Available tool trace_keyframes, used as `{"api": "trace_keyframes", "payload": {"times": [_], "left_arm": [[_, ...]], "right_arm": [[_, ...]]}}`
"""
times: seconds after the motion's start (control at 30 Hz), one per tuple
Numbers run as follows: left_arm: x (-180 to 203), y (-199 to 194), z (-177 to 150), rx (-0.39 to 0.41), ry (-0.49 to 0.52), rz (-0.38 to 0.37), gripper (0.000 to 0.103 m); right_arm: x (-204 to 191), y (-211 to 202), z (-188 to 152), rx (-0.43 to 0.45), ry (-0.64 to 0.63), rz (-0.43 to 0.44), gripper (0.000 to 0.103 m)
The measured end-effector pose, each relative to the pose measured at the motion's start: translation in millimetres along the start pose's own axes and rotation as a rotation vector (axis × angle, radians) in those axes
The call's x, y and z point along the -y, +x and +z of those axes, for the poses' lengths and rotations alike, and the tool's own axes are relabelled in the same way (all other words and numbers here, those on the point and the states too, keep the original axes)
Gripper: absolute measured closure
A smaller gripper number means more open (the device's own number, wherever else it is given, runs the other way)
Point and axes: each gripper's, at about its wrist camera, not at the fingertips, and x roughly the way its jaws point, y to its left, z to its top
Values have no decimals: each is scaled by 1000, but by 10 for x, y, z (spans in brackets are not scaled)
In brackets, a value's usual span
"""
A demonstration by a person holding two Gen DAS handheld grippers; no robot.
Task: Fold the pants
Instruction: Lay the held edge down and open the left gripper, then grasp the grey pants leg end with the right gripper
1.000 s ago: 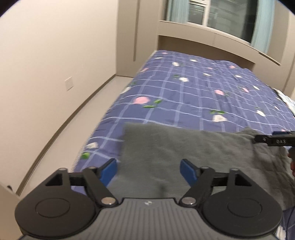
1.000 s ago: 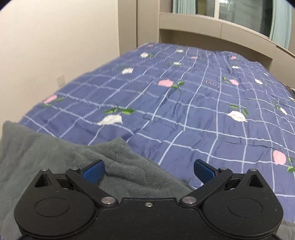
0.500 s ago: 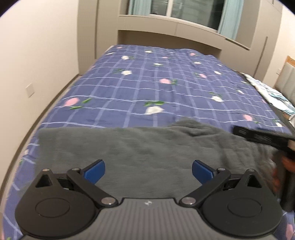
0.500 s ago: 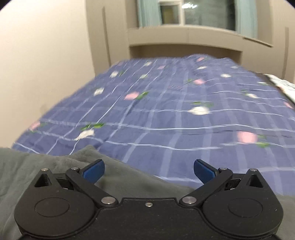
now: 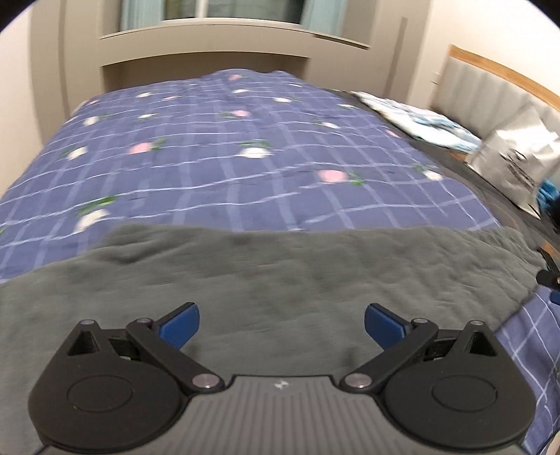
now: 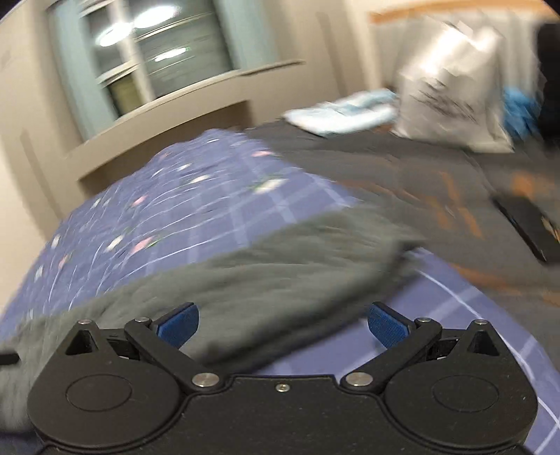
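The grey fleece pants (image 5: 266, 273) lie spread across the near part of the bed, over the blue checked quilt (image 5: 245, 168). My left gripper (image 5: 281, 323) is open and empty, hovering just above the pants' near edge. In the right wrist view the pants (image 6: 280, 266) run from the lower left to a blurred end at the right. My right gripper (image 6: 282, 323) is open and empty above that end. A bit of the right gripper (image 5: 549, 280) shows at the right edge of the left wrist view.
A silver-white bag (image 5: 514, 161) and a pale blue folded cloth (image 5: 416, 119) lie near the padded headboard (image 5: 490, 84). A dark sheet (image 6: 420, 175) covers that end, with a flat black object (image 6: 528, 227) on it. Window and ledge (image 5: 210, 31) stand behind.
Both wrist views have swung to the right, bringing the headboard end, bag and pale cloth into view. The right view is motion-blurred. Both grippers stay open over the pants.
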Motion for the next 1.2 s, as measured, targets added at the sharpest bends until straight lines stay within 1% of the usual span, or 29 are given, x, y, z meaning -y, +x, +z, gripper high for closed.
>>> {"api": "trace_keyframes", "payload": {"times": [0.1,0.2,0.33,0.4,0.47,0.5,0.53,0.57,0.63,0.67,0.7,0.77,0.9,1.0,1.07,1.2], "left_arm": [[282,155,-21,-21,45,-20,0],[471,271,-85,-66,89,-27,1],[511,294,-173,-70,79,-19,0],[483,294,-164,-89,68,-24,0],[464,285,-134,-108,54,-27,1],[448,275,-117,-118,47,-28,1],[434,267,-99,-126,40,-27,1],[410,243,-81,-133,32,-27,0],[359,196,-48,-141,7,-36,0],[331,165,-30,-139,-8,-44,0],[301,130,-15,-135,-25,-51,0],[227,56,22,-132,-67,-58,0],[43,-122,107,-128,-154,-50,0],[-125,-288,178,-101,-206,-45,0],[-248,-425,204,-70,-246,-48,0],[-557,-673,216,-10,-340,-68,0]], "right_arm": [[321,80,19,-13,108,39,0],[501,215,60,-4,205,97,0],[579,337,162,13,335,137,0],[602,426,217,16,397,123,6],[576,479,233,-2,431,72,25],[561,492,228,-5,437,47,30],[557,497,221,-4,445,24,41],[564,501,214,-6,456,3,54],[602,505,201,-6,488,-2,67],[618,496,200,-2,502,7,72],[617,468,194,2,502,13,75],[543,409,236,15,466,7,80],[203,201,392,87,330,12,81],[-180,9,522,148,185,41,81],[-505,-132,589,190,62,70,81],[-1195,-383,559,254,-171,148,82]]}}
